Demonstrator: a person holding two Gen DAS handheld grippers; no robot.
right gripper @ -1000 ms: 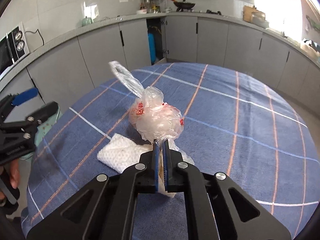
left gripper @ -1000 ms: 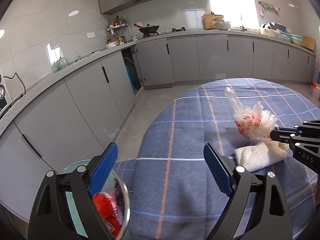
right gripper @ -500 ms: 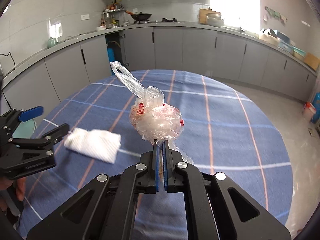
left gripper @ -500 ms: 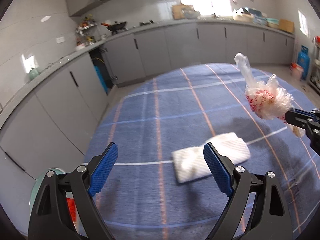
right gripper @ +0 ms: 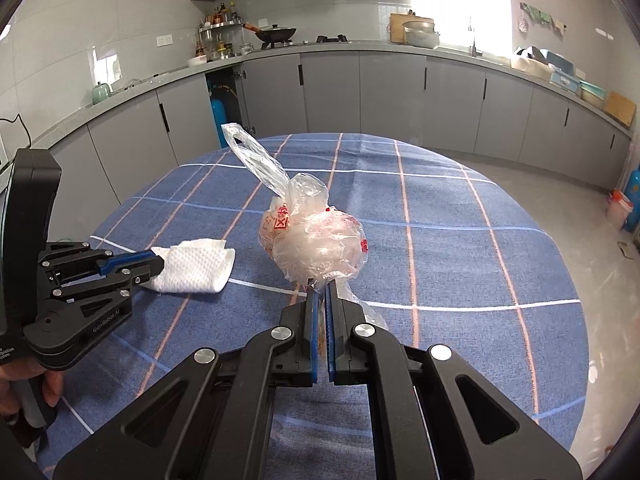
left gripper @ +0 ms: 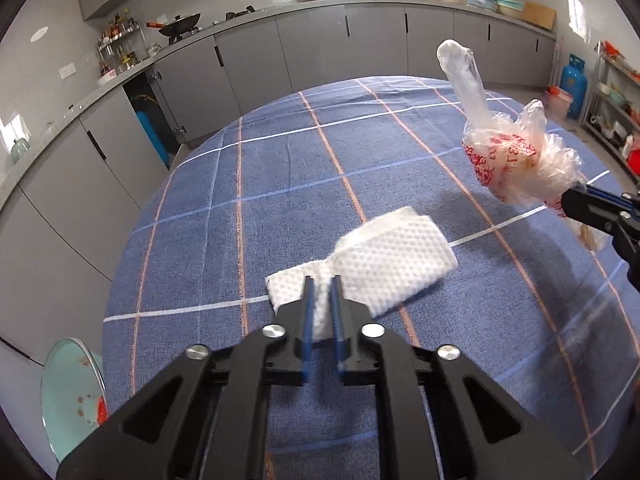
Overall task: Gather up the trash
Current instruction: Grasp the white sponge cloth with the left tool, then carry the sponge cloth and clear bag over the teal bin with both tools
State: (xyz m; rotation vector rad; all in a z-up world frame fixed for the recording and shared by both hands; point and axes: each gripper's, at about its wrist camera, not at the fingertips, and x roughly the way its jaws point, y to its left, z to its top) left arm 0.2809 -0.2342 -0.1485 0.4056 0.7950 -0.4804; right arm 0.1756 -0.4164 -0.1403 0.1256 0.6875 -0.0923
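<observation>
A folded white paper towel lies on the blue checked tablecloth. My left gripper is shut on the towel's near end; it also shows in the right wrist view, with the towel resting on the cloth. My right gripper is shut on a crumpled clear plastic bag with red print and holds it above the table. The bag and the right gripper show at the right of the left wrist view.
A pale green trash bin with red scraps inside stands on the floor off the table's near left edge. Grey kitchen cabinets run round the room behind the table. A blue gas cylinder stands at the far right.
My left gripper moved from over the bin to the towel and closed on its end. My right gripper lifted the bag off the towel and holds it higher.
</observation>
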